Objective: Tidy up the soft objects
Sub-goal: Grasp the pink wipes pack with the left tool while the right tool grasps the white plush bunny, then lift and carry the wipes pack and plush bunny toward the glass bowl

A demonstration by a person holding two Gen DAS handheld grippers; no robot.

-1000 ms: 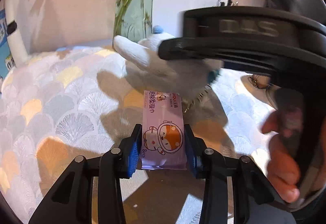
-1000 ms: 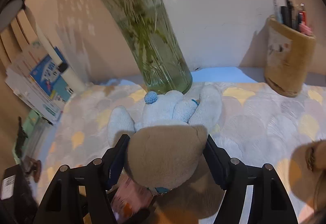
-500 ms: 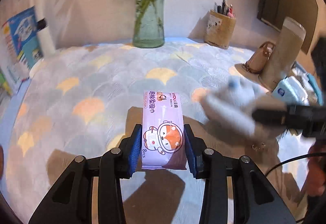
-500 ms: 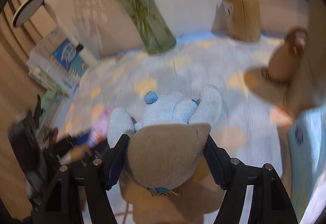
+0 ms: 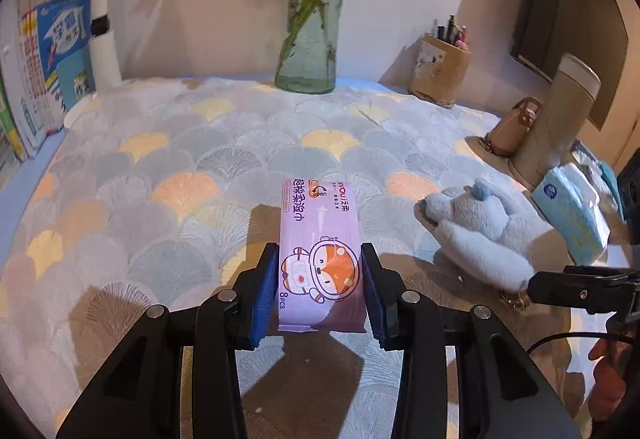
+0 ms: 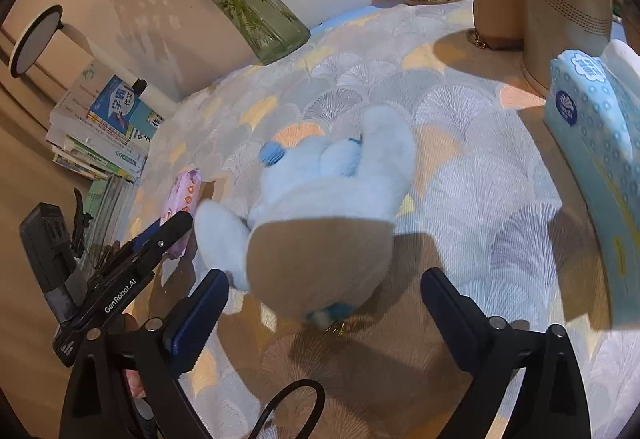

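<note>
My left gripper (image 5: 320, 273) is shut on a purple wet wipes pack (image 5: 320, 219) with a cartoon fox on it, its blue pads pressing both long sides just above the patterned cloth (image 5: 180, 159). A pale blue plush toy (image 6: 332, 175) lies on the cloth at the right. My right gripper (image 6: 324, 279) is opening; its jaws stand wide on either side of the toy's near end, and the pads are clear of it. In the left wrist view the plush toy (image 5: 480, 227) rests beside a light blue tissue pack (image 5: 568, 211).
A glass vase (image 5: 310, 39) with green stems stands at the back by the wall, with a pen holder (image 5: 440, 75) to its right. A tan bag (image 5: 512, 127) and a tall beige flask (image 5: 556, 119) stand at the right edge. Books (image 5: 52, 59) are stacked at the left.
The right gripper carried the plush toy from in front of the vase to the right, near the tissue pack, and its jaws spread off it. The left gripper kept hold of the pack.
</note>
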